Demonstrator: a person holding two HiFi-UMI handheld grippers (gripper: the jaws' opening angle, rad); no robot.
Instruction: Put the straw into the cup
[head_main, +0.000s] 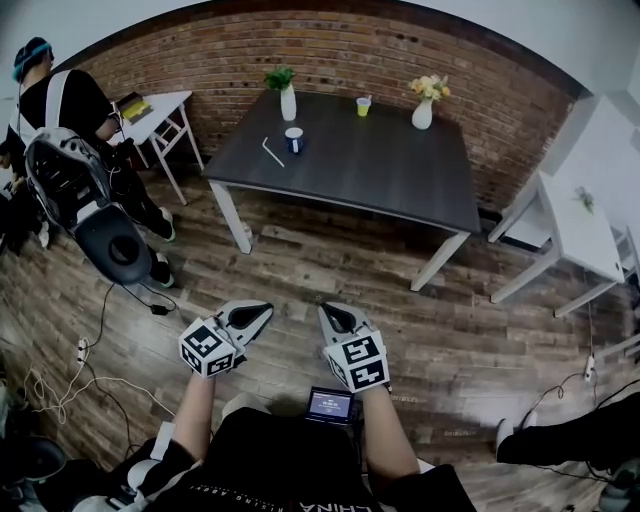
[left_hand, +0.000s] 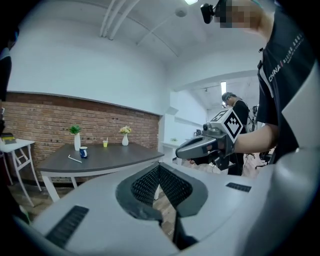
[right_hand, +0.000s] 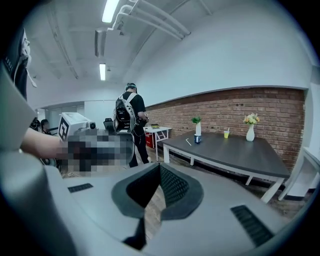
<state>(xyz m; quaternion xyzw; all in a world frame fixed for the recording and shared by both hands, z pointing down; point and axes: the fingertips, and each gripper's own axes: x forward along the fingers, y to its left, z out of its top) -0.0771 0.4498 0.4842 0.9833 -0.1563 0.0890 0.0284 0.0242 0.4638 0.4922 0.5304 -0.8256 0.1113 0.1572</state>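
I hold both grippers low over the brown wooden plank floor (head_main: 330, 262), well short of the dark rectangular table (head_main: 385, 165). The left gripper (head_main: 264, 309) has its jaws pressed together at the tips, empty, and so does the right gripper (head_main: 324, 310). The thin white straw (head_main: 272, 152) lies flat on the table just beside the small blue cup (head_main: 293, 140), well apart from both grippers.

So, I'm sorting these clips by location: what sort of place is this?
Probably an office or lab room dressed like a café corner: a brick wall, a dark table with a flower vase, a white desk alongside, and a person wearing a backpack rig.
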